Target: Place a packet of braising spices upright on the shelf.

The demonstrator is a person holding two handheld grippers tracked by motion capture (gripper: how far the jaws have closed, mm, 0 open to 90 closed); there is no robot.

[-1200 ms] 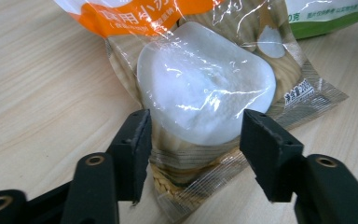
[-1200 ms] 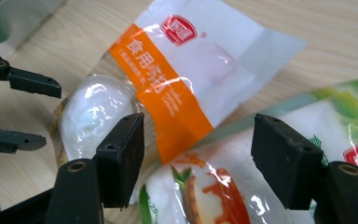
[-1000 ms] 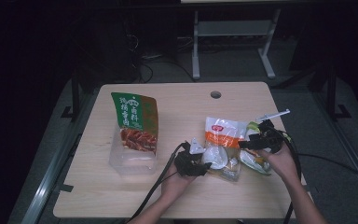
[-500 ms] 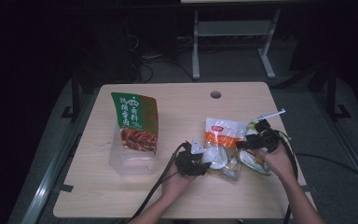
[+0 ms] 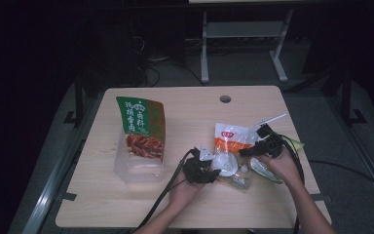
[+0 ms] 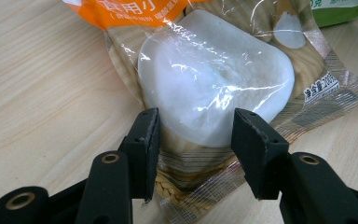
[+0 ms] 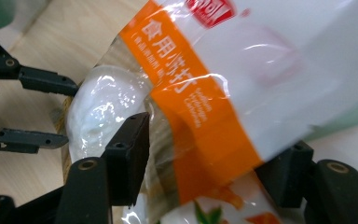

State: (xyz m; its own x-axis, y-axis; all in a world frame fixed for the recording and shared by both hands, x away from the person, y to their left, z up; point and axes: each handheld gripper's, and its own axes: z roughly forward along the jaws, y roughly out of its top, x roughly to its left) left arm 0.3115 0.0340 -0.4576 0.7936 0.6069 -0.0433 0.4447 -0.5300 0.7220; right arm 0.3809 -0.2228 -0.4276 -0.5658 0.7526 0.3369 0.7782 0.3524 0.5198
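Right gripper (image 5: 253,148) has slid left onto the orange-and-clear pouch (image 5: 231,141) at table centre-right, jaws spread astride its far end, not clamped. Left gripper (image 6: 193,135) sits at the pouch's near-left end, jaws parted, white lump (image 6: 214,79) just ahead between them. Pouch's long axis runs gripper to gripper.

- A dim lab or test room, not a home.
- A pale wood surface (image 5: 185,204) with a round cable hole (image 5: 225,99) stands on a grey floor (image 5: 243,73).
- Loose black cables (image 5: 148,73) lie behind it.
- A grey metal frame (image 5: 241,34) stands farther back in darkness.
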